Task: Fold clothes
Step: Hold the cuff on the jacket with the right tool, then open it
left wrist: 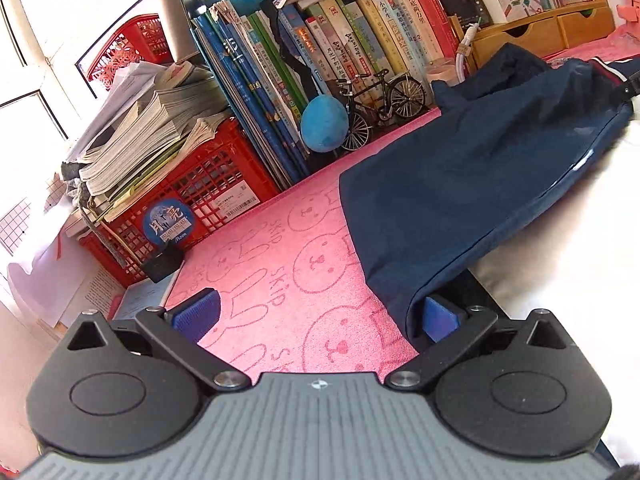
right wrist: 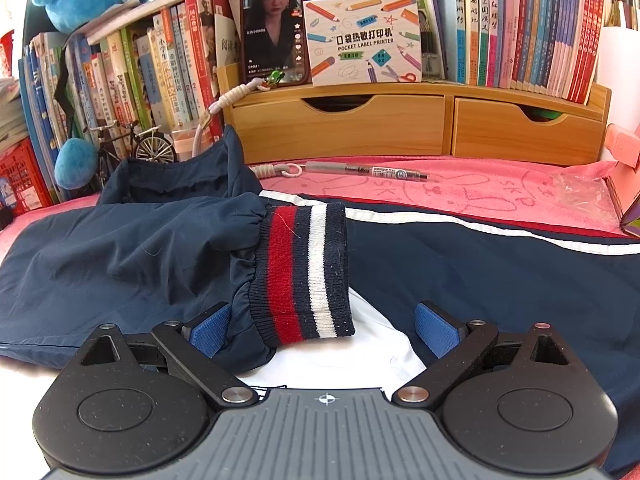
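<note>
Right gripper (right wrist: 326,330), jaws spread wide, pinching nothing; striped knit cuff (right wrist: 306,270) lying loose between blue pads (right wrist: 210,328). Navy jacket sleeve (right wrist: 132,260) folded across jacket body (right wrist: 480,272), long axis left to right, cuff end rightward, on pink towel (right wrist: 480,192). Left gripper (left wrist: 316,320) likewise spread, sleeve edge over one pad.

pink bunny-print cloth (left wrist: 280,248) over desk; book row (right wrist: 520,32) on wooden drawer shelf (right wrist: 420,124); red crates (left wrist: 208,184) left; bright window (left wrist: 36,40) behind.
</note>
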Available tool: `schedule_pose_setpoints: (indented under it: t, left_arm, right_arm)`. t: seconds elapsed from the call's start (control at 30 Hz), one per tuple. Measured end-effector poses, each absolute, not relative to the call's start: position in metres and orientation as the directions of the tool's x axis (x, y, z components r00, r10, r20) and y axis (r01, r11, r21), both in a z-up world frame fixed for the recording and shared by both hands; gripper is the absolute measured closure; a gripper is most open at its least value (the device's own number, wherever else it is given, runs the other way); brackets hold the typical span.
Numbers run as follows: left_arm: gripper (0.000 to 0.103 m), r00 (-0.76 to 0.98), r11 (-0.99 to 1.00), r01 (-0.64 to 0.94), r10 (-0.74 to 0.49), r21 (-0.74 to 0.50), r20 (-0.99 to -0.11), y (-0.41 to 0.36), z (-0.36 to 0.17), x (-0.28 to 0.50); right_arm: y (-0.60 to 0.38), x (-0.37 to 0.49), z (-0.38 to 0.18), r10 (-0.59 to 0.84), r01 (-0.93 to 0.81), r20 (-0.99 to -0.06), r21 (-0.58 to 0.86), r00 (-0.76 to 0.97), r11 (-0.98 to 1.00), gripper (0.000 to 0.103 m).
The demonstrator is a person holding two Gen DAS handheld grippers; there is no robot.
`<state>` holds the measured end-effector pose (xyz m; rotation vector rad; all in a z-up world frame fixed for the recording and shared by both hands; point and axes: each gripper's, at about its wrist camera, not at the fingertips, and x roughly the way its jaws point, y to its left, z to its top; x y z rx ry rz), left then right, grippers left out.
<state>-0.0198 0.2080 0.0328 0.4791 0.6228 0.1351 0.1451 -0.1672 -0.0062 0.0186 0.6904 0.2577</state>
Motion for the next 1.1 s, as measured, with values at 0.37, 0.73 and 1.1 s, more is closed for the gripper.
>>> schedule_pose_setpoints:
  t: [0.37, 0.73, 1.1]
  left_arm:
    - [0.000, 0.864, 0.982, 0.128, -0.041, 0.139, -0.502, 0.192, 0.078, 0.038]
    - [0.000, 0.708, 0.904, -0.198, 0.400, 0.380, -0.582, 0.226, -0.005, 0.145]
    - [0.000, 0.760, 0.900, -0.215, 0.397, 0.378, -0.515, 0.208, 0.028, 0.059]
  right_arm:
    - [-0.168, 0.145, -0.006, 0.247, -0.230, -0.626, 0.110, 0.740, 0.967, 0.005]
    - [-0.169, 0.146, -0.007, 0.262, -0.238, -0.625, 0.124, 0.735, 0.963, 0.002]
    - [-0.169, 0.146, -0.008, 0.266, -0.243, -0.625, 0.124, 0.734, 0.962, 0.000]
